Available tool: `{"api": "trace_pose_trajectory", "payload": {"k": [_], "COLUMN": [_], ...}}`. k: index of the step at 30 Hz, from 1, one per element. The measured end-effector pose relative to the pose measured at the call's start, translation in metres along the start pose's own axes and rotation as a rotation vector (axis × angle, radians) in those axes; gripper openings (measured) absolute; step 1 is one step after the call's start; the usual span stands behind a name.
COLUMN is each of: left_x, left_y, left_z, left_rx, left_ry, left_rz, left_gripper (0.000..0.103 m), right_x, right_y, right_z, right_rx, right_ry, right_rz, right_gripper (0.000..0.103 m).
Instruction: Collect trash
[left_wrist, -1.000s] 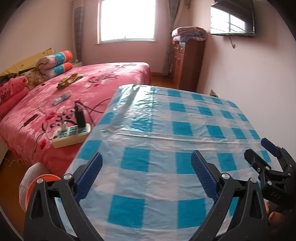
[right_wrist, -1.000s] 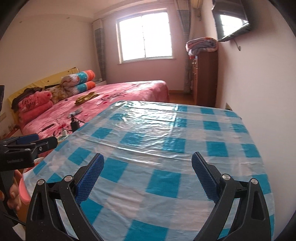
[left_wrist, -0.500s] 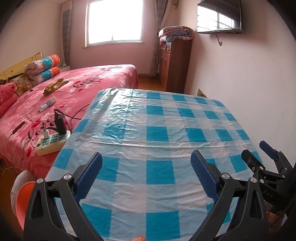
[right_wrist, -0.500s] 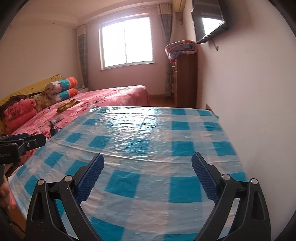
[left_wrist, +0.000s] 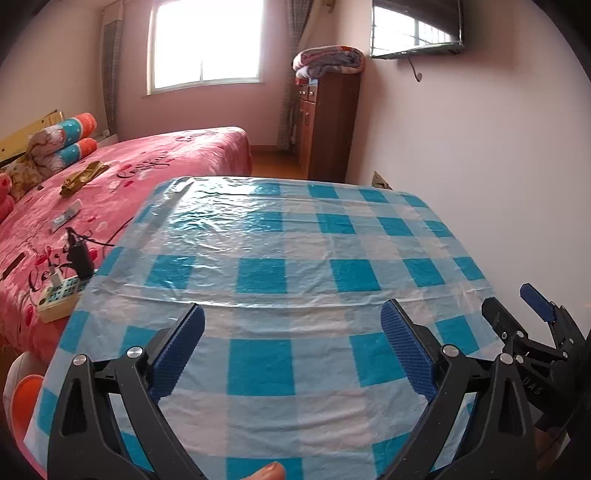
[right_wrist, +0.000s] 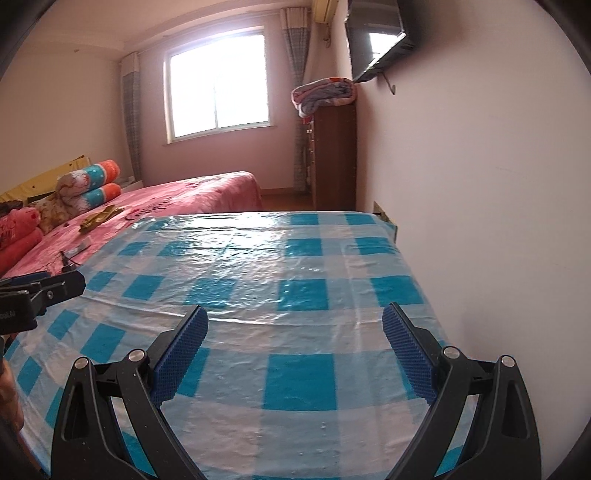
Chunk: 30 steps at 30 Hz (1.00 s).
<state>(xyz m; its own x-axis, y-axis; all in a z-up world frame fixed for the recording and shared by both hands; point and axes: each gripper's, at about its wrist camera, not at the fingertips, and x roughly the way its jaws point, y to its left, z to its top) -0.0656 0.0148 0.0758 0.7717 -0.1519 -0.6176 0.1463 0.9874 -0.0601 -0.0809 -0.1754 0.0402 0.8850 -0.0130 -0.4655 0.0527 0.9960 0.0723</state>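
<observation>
Left claw (left_wrist: 291, 325) agape, right claw (right_wrist: 295, 328) agape — over checked tablecloth (left_wrist: 295, 240)

Both units matched: left gripper (left_wrist: 291, 328) and right gripper (right_wrist: 295, 332) were black plastic clamp-style frames with triangular cutouts in the arms. Each finger carried a blue pad (left_wrist: 181, 350) with a fine knurled grid texture. Silver round-head screws (left_wrist: 133, 352) sat at the pivots, two per side. Right unit's side showed white lettering, partly legible as "DAS". A fingertip (left_wrist: 267, 472) showed at the bottom edge.
</observation>
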Motion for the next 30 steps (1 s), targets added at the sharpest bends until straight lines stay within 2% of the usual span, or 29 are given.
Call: {"api": "trace_pose_trajectory", "payload": {"k": [9, 30], "left_x": [0.018, 0.027], "left_y": [-0.019, -0.018], "left_z": [0.001, 0.000], "left_rx": [0.051, 0.047], "left_ry": [0.016, 0.035], "left_rz": [0.014, 0.023], "left_gripper": [0.097, 0.097], "right_x": [0.003, 0.008], "right_y": [-0.010, -0.011], "right_z": [0.000, 0.002], "right_rx": [0.016, 0.013], "right_ry": [0.000, 0.019], "right_rz": [-0.022, -0.029], "right_gripper": [0.094, 0.096]}}
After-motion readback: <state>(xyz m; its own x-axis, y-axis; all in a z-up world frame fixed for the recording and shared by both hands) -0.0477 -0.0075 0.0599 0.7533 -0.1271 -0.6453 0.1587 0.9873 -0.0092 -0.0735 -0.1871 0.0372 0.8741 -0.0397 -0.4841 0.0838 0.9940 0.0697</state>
